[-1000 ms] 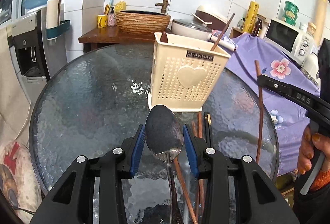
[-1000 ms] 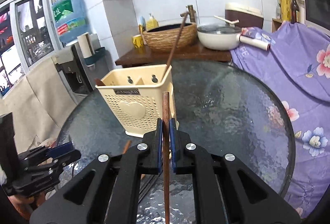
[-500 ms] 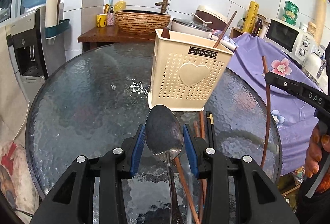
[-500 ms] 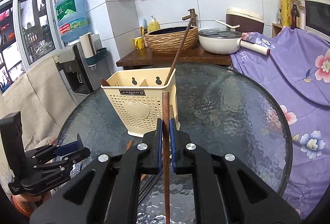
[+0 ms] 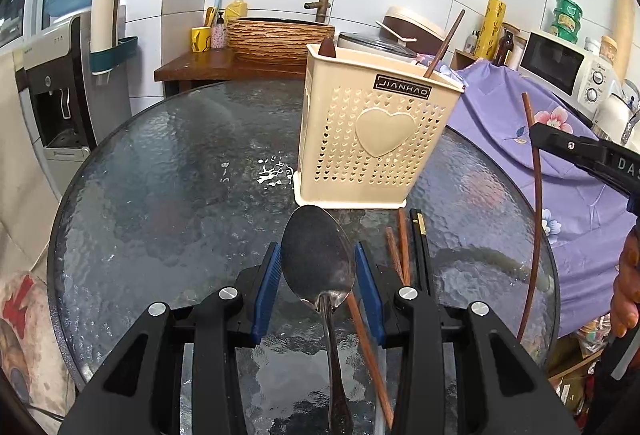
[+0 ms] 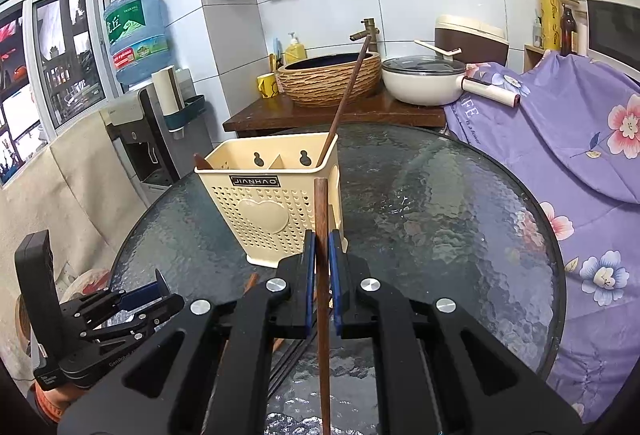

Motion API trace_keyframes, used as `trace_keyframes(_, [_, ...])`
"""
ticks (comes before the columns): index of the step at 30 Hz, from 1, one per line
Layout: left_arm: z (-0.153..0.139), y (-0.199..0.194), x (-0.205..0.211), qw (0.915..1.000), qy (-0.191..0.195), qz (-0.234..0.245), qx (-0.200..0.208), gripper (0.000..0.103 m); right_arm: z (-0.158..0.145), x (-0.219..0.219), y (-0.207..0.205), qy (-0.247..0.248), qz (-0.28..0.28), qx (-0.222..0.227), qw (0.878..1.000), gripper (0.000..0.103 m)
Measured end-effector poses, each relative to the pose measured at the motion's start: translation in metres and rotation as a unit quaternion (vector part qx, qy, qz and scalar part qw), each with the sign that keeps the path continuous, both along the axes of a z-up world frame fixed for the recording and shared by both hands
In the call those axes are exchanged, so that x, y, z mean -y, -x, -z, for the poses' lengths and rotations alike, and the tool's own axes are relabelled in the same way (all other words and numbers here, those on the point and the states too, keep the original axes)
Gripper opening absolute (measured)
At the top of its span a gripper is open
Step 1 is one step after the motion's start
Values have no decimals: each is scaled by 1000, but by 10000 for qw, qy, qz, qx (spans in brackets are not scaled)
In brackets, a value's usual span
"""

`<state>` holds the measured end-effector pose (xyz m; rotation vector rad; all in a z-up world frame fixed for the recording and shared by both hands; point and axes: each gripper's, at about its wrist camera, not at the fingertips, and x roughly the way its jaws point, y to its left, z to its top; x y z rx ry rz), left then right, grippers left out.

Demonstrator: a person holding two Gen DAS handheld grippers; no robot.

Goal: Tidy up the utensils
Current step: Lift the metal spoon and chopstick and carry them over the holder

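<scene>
The round glass table [image 5: 160,171] carries everything, and the cream utensil holder [image 5: 372,139] stands upright near its middle, open mouth up, so that long things can be dropped in from above. A divider splits it into compartments; one brown chopstick [image 6: 346,99] already leans out of the far right-hand compartment, and a dark rounded handle tip [image 5: 328,47] pokes up at the left corner.

In front of the holder, a few loose chopsticks [image 5: 404,251] lie flat on the glass, brown ones and a black pair, running roughly towards the holder. They appear to be the pile still to be sorted.

The left gripper [image 5: 318,275] has its blue pads closed against the sides of a metal spoon [image 5: 318,255]. The bowl points forward towards the base of the holder and the handle runs straight back under the gripper, so the spoon's length lies along the gripper's own line. Held by the bowl like this, it would likely need turning handle-down to go in.

The right gripper [image 6: 321,247] is clamped tight on a single brown chopstick [image 6: 321,219]. The stick stands across the fingers, its top end level with the holder's near right corner and its lower end hanging below; from the left wrist view it appears nearly vertical. That upright hold suits a straight drop into the right-hand compartment.
</scene>
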<state>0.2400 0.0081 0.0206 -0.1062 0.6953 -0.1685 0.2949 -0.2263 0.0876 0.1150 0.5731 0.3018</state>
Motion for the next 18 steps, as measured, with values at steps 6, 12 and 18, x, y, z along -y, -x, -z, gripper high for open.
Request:
trace_keyframes(6, [-14, 9, 2, 9998, -64, 24, 180, 37, -1, 1, 0, -14, 16, 0, 10000, 8])
trace_keyframes(12, [-24, 16, 4, 9994, -79, 29, 349, 37, -2, 2, 0, -25, 40, 5, 10000, 8])
trace_keyframes(18, [-25, 20, 6, 9991, -105, 31, 412, 37, -4, 3, 0, -37, 44, 4, 10000, 8])
